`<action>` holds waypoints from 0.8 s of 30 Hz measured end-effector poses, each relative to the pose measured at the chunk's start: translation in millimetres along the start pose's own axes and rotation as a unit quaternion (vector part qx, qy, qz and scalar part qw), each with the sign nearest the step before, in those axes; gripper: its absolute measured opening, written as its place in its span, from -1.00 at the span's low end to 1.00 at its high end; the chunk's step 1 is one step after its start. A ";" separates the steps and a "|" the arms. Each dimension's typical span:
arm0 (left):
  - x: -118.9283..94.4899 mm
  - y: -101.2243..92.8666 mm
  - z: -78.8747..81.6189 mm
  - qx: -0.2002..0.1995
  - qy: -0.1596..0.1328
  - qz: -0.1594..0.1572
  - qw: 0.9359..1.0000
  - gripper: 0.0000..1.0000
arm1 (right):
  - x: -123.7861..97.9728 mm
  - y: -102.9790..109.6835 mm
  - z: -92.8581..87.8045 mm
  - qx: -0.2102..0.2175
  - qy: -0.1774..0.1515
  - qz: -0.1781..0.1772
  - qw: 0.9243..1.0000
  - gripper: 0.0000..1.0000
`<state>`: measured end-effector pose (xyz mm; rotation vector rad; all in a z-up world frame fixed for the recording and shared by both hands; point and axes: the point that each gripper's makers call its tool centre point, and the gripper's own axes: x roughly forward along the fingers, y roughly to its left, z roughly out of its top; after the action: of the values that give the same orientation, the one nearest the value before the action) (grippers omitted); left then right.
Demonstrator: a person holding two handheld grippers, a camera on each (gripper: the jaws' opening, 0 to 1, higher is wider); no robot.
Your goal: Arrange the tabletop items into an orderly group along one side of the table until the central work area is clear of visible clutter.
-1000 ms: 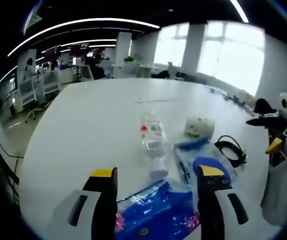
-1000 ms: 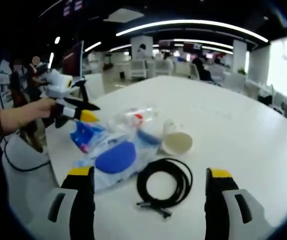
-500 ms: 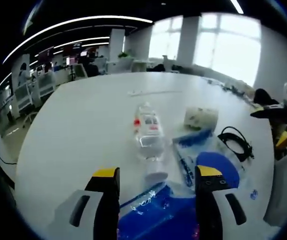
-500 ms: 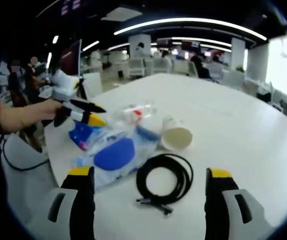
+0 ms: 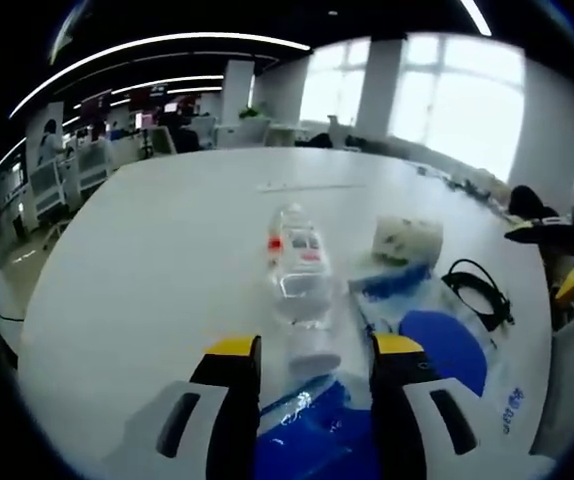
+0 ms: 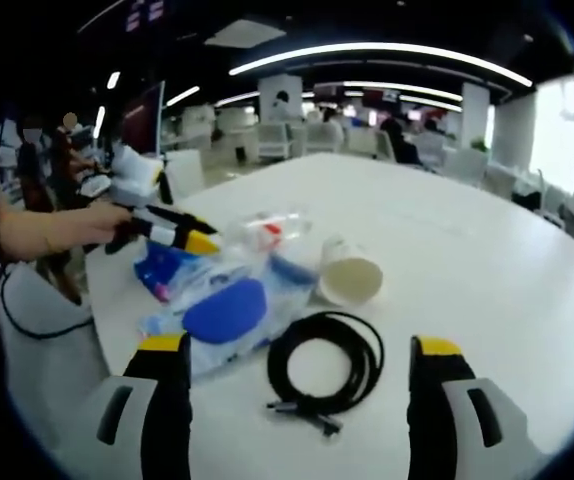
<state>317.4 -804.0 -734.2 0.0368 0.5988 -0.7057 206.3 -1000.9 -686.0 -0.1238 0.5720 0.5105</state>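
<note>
Left gripper view puts our left claw [image 5: 310,352], half-spread, astride the blue packet [image 5: 312,440], the bottle [image 5: 300,280] lying lengthwise just beyond.

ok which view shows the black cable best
The right gripper view: the coiled black cable lies whole on the white table, directly ahead between the open right tongs, plug end visible. The left gripper view shows the cable small and distorted near its right edge.

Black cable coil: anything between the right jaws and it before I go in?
Nothing visible. The black cable coil lies on bare white table just ahead of the open right gripper; the paper cup and the blue pouch lie beyond and beside it.
</note>
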 end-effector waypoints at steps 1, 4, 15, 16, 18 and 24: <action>1.2 -1.3 -0.7 0.000 0.002 -0.002 1.000 -0.27 | 0.8 -0.4 -0.2 0.000 0.000 0.001 1.000 0.75; 3.3 -2.8 -2.3 0.006 0.007 0.000 1.000 -0.35 | 3.5 -0.3 0.3 0.000 -0.002 0.005 1.000 0.75; 5.8 5.9 -10.4 -0.011 0.015 0.008 1.000 -0.57 | 14.9 3.0 8.0 -0.019 -0.010 0.019 1.000 0.72; 5.8 5.1 -10.6 -0.015 0.015 0.007 1.000 -0.57 | 15.5 3.2 8.5 -0.018 -0.011 0.021 1.000 0.72; 5.6 4.0 -10.9 -0.018 0.013 0.007 1.000 -0.57 | 17.0 3.8 9.7 -0.017 -0.013 0.024 0.999 0.72; 5.3 5.2 -10.7 -0.012 0.016 0.012 1.000 -0.58 | 20.6 5.6 14.9 -0.028 -0.018 0.028 0.999 0.72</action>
<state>318.3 -800.7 -746.8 0.0337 0.6370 -0.6763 225.6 -983.5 -684.6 -0.1516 0.5278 0.5824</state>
